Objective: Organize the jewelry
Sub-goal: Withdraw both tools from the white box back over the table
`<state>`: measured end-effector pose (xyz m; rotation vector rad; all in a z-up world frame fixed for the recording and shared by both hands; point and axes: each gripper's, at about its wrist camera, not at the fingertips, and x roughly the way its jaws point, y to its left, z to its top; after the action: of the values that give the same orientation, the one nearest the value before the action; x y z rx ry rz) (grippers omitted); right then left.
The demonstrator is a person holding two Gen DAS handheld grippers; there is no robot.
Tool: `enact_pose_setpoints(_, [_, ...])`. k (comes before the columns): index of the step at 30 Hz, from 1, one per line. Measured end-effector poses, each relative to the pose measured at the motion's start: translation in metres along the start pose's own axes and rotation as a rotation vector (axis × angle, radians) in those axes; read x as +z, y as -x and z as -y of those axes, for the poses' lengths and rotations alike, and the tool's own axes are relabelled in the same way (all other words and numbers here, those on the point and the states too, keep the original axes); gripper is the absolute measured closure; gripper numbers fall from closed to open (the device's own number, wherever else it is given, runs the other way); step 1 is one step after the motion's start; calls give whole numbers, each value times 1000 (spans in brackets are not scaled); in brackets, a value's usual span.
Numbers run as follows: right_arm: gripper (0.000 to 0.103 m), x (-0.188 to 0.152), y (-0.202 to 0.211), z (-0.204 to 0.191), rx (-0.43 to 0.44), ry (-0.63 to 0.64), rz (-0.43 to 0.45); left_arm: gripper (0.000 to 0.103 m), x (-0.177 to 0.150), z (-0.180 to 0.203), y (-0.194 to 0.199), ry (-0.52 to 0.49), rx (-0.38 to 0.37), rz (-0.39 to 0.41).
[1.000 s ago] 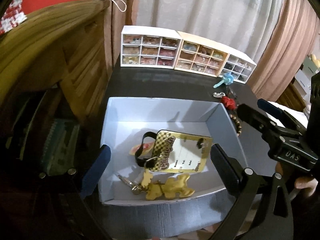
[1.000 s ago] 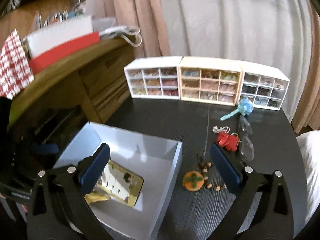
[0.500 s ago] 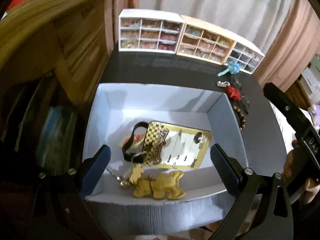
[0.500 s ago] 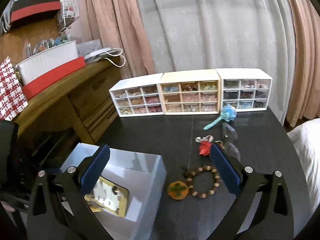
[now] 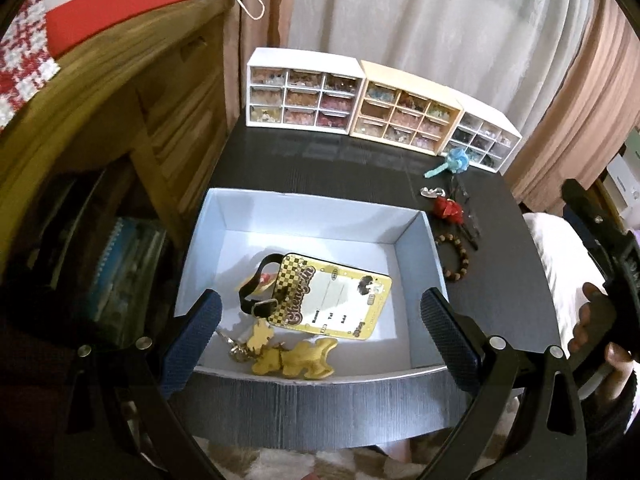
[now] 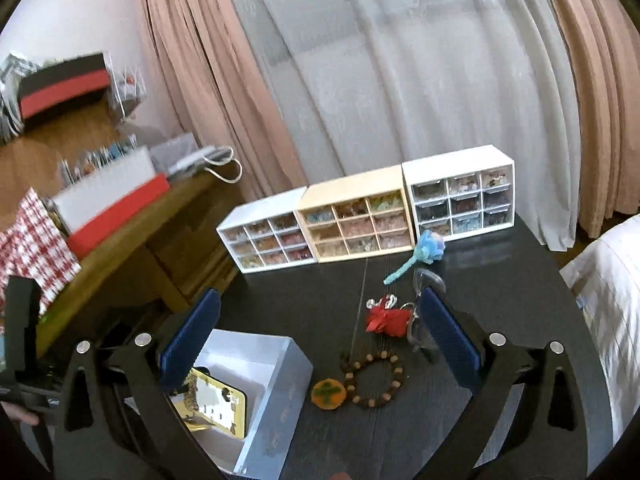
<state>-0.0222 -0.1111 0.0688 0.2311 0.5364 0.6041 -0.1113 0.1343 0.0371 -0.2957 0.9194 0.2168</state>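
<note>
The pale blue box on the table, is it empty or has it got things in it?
Not empty. The open-topped box holds a gold tag on a black strap and a yellow keychain near its front wall; its back half is bare.

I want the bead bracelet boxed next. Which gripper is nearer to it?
Right. The right gripper hangs open just above the bead bracelet; the left gripper is open over the box, the bracelet beyond its right wall.
</note>
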Motion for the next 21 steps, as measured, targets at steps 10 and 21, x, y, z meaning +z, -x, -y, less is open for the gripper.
enact_pose_setpoints(10, [7, 1, 5, 64, -115, -121, -130, 4, -2, 22, -8, -39, 20, -41])
enact_pose_setpoints(21, [7, -5, 28, 104, -274, -27, -120, 4, 0, 58, -45, -110, -2, -134])
